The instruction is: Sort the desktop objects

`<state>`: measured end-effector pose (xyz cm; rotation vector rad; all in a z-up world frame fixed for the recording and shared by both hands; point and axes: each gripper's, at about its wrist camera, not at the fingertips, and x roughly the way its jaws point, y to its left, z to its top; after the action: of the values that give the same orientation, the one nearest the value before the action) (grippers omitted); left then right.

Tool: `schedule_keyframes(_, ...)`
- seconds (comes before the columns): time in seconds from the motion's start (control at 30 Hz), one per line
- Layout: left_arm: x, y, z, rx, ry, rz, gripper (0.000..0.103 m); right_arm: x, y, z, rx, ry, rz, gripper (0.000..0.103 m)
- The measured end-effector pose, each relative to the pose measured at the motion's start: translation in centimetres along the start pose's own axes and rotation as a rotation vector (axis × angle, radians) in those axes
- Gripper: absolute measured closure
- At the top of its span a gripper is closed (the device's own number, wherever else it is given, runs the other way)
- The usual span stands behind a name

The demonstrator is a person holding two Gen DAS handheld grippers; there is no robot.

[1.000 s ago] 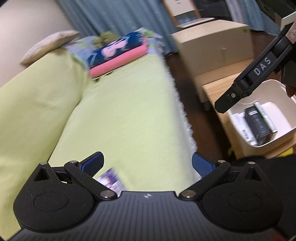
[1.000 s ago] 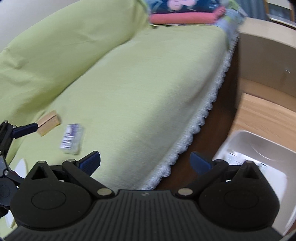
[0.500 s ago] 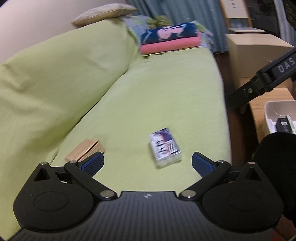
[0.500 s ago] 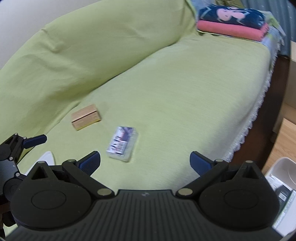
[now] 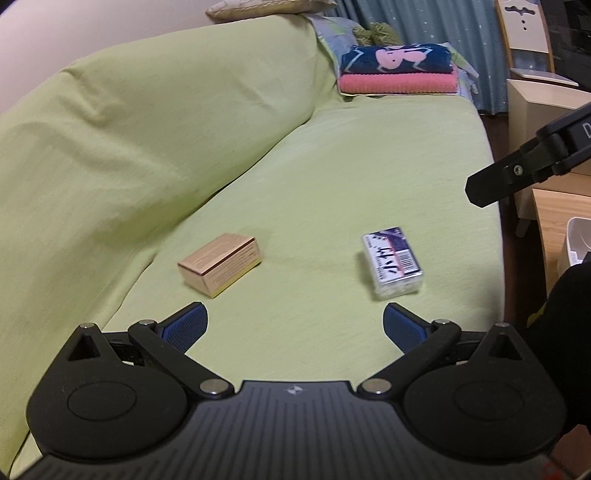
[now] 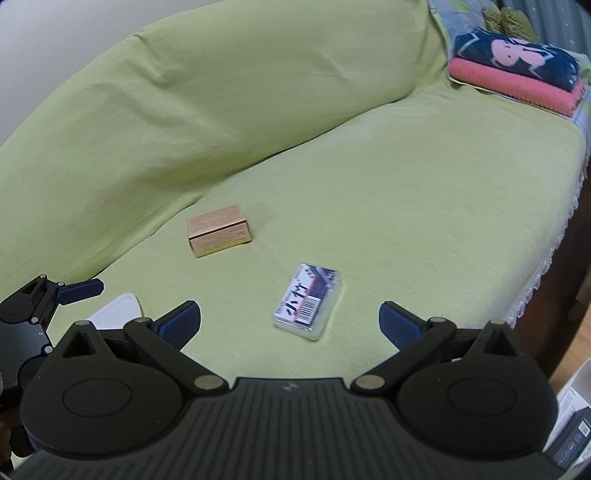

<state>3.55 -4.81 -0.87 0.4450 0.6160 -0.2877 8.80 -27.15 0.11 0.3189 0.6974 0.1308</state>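
1. Desktop objects awaiting sorting: clear plastic case (image 6: 306, 300) with a striped printed label, lying flat on the green-covered sofa seat (image 6: 424, 206), framed between the spread blue-padded fingers of the right gripper (image 6: 290, 319) and touched by neither.
2. Right gripper held wide apart and empty, hovering just above the seat near the case.
3. Left gripper (image 5: 294, 324) likewise spread wide with nothing between its pads, poised over the same seat (seen from its own camera with the case (image 5: 392, 261) ahead to the right and a tan cardboard box (image 5: 220, 264) ahead to the left).
4. Tan box (image 6: 218, 230) resting flat on the cushion, well apart from the case, closer to the sofa's backrest (image 6: 221, 110).
5. White flat item (image 6: 118, 312) partly hidden behind the right gripper's left finger, lying on the seat just beside the left gripper (image 6: 55, 295); too little shown to identify.
6. Folded towels (image 5: 397, 72) stacked at the far end of the sofa, navy patterned one atop a pink one.
7. White bin (image 6: 574, 417) at the lower right edge of the right view, off the sofa, holding a dark box and papers; pale wooden table (image 5: 557, 210) beside the sofa, blue curtain (image 5: 454, 26) beyond.
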Motion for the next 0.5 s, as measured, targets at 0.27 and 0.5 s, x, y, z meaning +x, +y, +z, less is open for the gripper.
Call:
schedule_keyframes(0.27,0.6,1.7,-0.2,0.008,0.012,0.019,0.001,1.5,1.6,0.5,-0.023,0.009,0.025,0.001)
schedule_keyframes(0.5,2.0,3.6,-0.3,0.029,0.028,0.009,0.001,2.9,2.9,1.2,-0.064,0.003,0.036,0.001)
